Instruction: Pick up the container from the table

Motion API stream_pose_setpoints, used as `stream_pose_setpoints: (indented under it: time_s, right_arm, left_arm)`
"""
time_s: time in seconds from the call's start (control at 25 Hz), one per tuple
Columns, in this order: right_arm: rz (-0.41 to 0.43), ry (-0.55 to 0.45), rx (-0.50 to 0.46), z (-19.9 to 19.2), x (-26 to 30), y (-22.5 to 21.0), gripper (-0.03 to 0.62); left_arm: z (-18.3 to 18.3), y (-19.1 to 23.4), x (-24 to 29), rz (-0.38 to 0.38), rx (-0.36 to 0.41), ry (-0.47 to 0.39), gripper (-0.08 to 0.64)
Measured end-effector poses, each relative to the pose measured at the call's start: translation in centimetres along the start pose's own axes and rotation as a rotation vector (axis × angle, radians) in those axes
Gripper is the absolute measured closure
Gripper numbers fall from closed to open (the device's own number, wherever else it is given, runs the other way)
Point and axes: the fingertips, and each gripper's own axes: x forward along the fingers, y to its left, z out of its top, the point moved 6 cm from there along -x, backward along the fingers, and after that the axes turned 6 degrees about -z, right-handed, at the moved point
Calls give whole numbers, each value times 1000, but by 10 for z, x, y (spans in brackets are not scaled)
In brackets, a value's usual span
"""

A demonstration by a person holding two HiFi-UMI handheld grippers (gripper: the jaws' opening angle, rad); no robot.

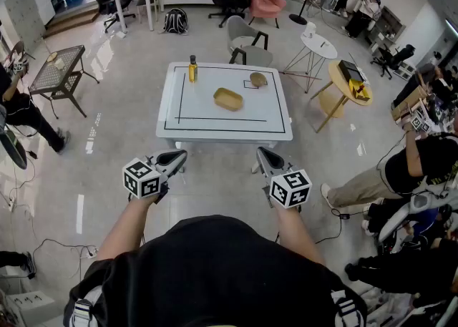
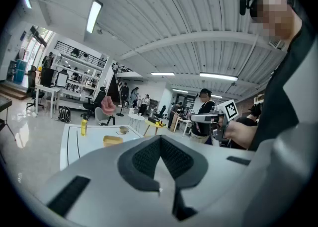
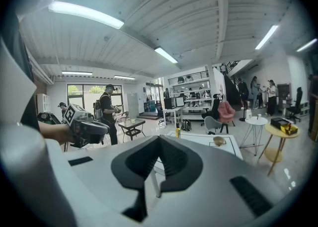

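A shallow yellow container [image 1: 227, 98] lies near the middle of the white table [image 1: 215, 127], inside a black outlined rectangle. The left gripper view shows the container [image 2: 113, 140] far ahead on the table. Both grippers hang in the air short of the table's near edge, well away from the container. My left gripper [image 1: 179, 155] is shut with nothing in it, its jaws meeting at the tip [image 2: 160, 141]. My right gripper [image 1: 265, 152] is likewise shut and empty [image 3: 160, 141]. The right gripper's own jaws hide the container in its view.
A yellow bottle [image 1: 192, 68] stands at the table's far left, and a small brown bowl [image 1: 258, 79] sits at the far right. Grey chairs [image 1: 247, 43] and round side tables [image 1: 318, 45] stand beyond. People [image 1: 415, 168] stand at the right, and cables lie on the floor.
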Motion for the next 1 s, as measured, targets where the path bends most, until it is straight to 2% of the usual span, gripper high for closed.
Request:
stream_pose_setpoints:
  time_s: [0.28, 0.6, 1.0]
  right_arm:
    - [-26, 17, -7, -3, 17, 13, 588]
    - [-126, 2, 29, 1, 30, 22, 586]
    - [-151, 15, 44, -5, 36, 25, 588]
  left_arm:
    - [5, 18, -14, -18, 10, -2, 554]
    - [9, 41, -36, -50, 27, 13, 554]
    - [7, 53, -38, -78, 19, 20, 554]
